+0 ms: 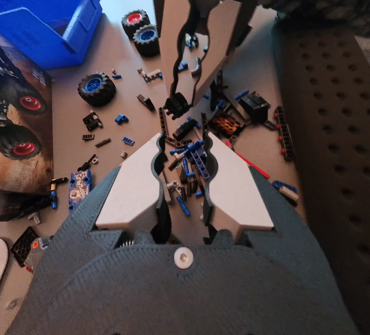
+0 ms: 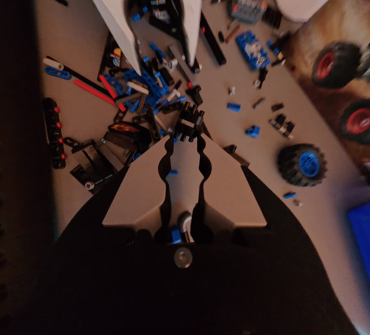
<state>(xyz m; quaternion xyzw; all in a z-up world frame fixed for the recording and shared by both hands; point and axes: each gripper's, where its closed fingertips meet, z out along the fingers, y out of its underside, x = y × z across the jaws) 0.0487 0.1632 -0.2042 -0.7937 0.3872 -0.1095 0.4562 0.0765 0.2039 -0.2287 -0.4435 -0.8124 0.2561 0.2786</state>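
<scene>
Right gripper (image 2: 185, 135) is clamped at its fingertips on a small black pin connector block (image 2: 189, 124), held above the table (image 1: 130, 101). Left gripper (image 1: 185, 135) stands with its fingers apart and empty, over a heap of blue and black beams (image 1: 195, 157). Nearby lie a loose blue-hubbed wheel (image 1: 97, 91), a red axle (image 1: 248, 162), a flame-printed panel (image 1: 226, 125), a blue bin (image 1: 46, 15) and the printed box (image 1: 22, 125) at left

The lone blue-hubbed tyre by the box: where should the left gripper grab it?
The tyre lies tipped, blue hub facing up-left. I'd grip across the black tread, from above; the hub looks too recessed. The left gripper is open; bare table surrounds the tyre.
</scene>
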